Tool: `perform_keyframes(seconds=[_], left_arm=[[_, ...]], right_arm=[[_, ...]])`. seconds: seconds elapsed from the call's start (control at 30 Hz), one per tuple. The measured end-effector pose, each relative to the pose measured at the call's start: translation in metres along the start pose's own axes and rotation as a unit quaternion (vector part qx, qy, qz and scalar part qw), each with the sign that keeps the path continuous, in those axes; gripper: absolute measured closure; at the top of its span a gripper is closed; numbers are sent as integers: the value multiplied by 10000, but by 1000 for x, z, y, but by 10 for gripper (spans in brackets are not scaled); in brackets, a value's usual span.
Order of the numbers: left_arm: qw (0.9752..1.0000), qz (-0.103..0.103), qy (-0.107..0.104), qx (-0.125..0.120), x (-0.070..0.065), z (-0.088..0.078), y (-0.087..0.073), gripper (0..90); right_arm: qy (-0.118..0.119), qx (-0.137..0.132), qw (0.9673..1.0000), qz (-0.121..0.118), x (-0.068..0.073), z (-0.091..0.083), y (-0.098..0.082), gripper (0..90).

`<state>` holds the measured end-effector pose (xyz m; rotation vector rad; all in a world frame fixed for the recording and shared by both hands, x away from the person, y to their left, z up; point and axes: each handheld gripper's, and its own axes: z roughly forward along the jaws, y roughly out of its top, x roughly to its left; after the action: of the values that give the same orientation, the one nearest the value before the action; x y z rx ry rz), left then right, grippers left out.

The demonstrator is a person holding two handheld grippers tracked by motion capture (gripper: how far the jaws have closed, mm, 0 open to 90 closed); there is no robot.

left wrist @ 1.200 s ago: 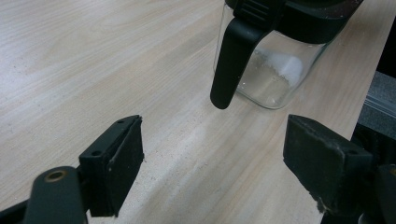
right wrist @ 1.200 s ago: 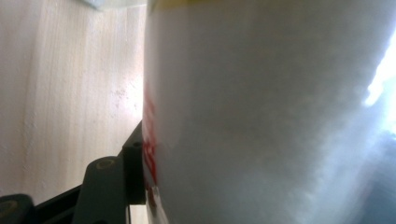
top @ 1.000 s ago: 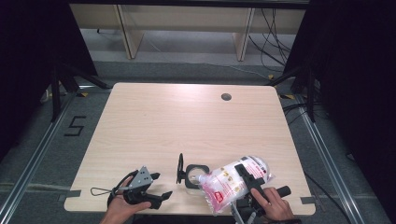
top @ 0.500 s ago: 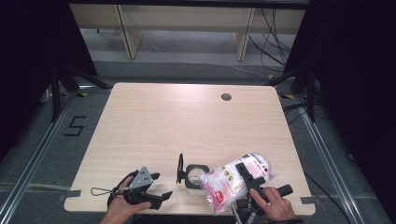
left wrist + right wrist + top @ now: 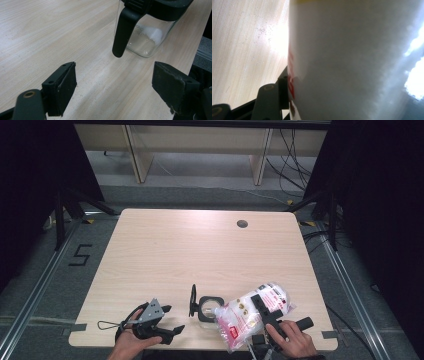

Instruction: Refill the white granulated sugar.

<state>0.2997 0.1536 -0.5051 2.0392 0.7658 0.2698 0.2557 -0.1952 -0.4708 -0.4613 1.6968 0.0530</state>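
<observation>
A small glass jar (image 5: 209, 309) with a black rim stands near the table's front edge, its black lid (image 5: 193, 300) flipped up at its left. A little white powder lies in the jar (image 5: 146, 37), and a black clasp (image 5: 124, 27) hangs down its side. My left gripper (image 5: 173, 319) rests on the table left of the jar, open, with bare wood between its jaws (image 5: 113, 85). My right gripper (image 5: 262, 306) is shut on a clear bag (image 5: 247, 316) of white powder with red print, tilted just right of the jar. The bag (image 5: 352, 62) presses against one finger (image 5: 283, 92).
The light wooden table (image 5: 200, 250) has a round cable hole (image 5: 242, 224) at the back right. A thin wire loop (image 5: 106, 325) trails left of the left hand. Dark floor with rails surrounds the table, and shelf legs stand behind it.
</observation>
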Motion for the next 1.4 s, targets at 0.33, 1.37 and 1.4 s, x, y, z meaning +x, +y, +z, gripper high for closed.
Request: perform_keyframes(seconds=[0.33,1.37,1.4], left_arm=[[10000,2,2,11,0,0,0,192],[9999,164,15,-9,1,1,0,192],[9999,163,27,-7,1,1,0,192]], right_arm=[[-17,30,10000,1,1,-1,0,406],[-119,94,9996,-220,-3,-3,1,409],[-89,122,9997,-194,-2,-2,1,409]])
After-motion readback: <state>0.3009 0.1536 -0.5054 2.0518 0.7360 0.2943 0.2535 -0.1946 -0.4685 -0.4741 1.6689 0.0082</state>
